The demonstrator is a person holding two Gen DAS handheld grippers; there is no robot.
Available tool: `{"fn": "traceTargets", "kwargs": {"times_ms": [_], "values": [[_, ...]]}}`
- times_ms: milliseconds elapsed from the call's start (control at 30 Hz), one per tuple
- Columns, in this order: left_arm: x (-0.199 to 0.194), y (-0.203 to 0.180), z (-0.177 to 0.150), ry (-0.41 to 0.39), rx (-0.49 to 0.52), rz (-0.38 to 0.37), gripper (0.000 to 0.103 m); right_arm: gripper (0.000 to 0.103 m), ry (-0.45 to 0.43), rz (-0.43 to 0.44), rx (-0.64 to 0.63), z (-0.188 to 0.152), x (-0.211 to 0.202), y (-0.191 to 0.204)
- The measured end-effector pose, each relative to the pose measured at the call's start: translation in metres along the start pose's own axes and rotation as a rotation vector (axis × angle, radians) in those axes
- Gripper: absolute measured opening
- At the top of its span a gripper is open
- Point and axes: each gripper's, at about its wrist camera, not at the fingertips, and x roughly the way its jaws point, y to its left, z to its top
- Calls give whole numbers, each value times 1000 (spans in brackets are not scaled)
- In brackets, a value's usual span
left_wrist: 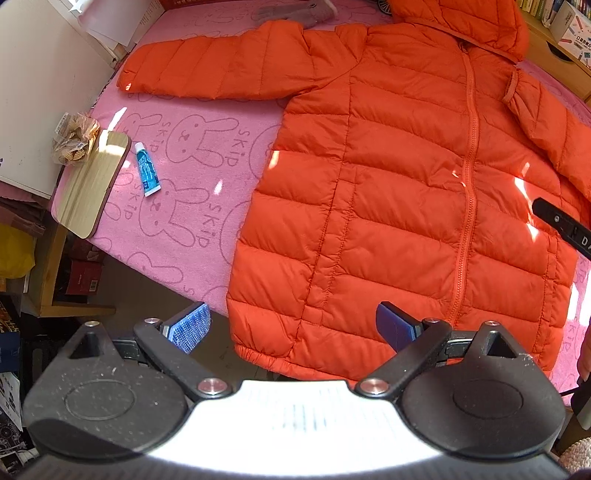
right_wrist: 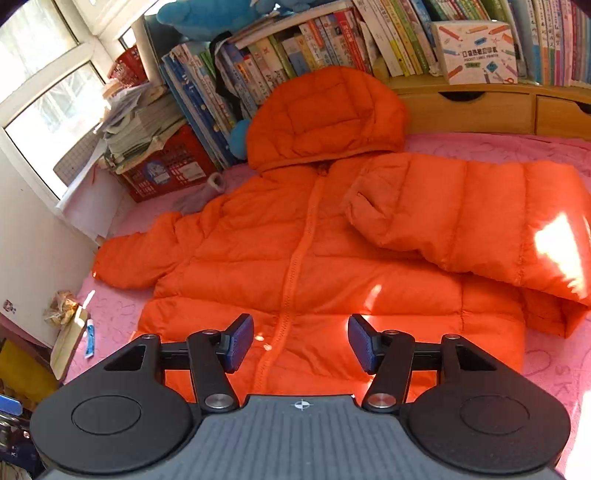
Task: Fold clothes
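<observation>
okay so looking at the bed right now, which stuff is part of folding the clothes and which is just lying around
Part of the job:
orange puffer jacket, zipped, one sleeve already folded over its front
left gripper, open
right gripper, open

Just lying around:
blue and white tube
wooden board
bag of snacks
grey cloth
books
red crate

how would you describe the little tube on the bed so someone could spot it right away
Start at the pink bunny-print blanket, left of the orange puffer jacket. Beside the light wooden board at the blanket's edge lies a small toothpaste-like tube, blue and white with a white cap.
</observation>
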Motion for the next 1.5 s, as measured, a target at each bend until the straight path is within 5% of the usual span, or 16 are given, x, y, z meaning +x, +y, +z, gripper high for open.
{"fn": "traceTargets", "kwargs": {"times_ms": [267,533,633,767,833,900,967,1167,1267,1433,1500], "values": [[46,34,12,-114,-105,-89,98,63,120,-201,135,-73,-39,-78],[92,37,43,-143,-5,-181,96,69,129,-177,196,-42,-14,-98],[109,38,54,-153,33,-216,73,69,158,-186,168,-32,-1,-94],[132,39,69,-167,83,-262,71,69,191,-218,124,-33,8,-85],[134,42,68,-172,80,-290,58,68,202,-241,108,-34,10,-80],[132,43,64,-184,117,-322,24,46,219,-280,94,-34,12,-74],[131,48,59,-157,134,-353,15,19,267,-312,78,-33,13,-61],[129,58,30,-80,283,-398,15,12,382,-413,-28,-58,8,-20],[126,65,11,-64,383,-406,16,12,361,-440,-52,-65,-6,-10],[107,79,7,-111,384,-381,19,17,301,-481,-100,-69,-31,6],[89,82,17,-197,372,-359,19,22,277,-498,-119,-70,-41,12]]}}
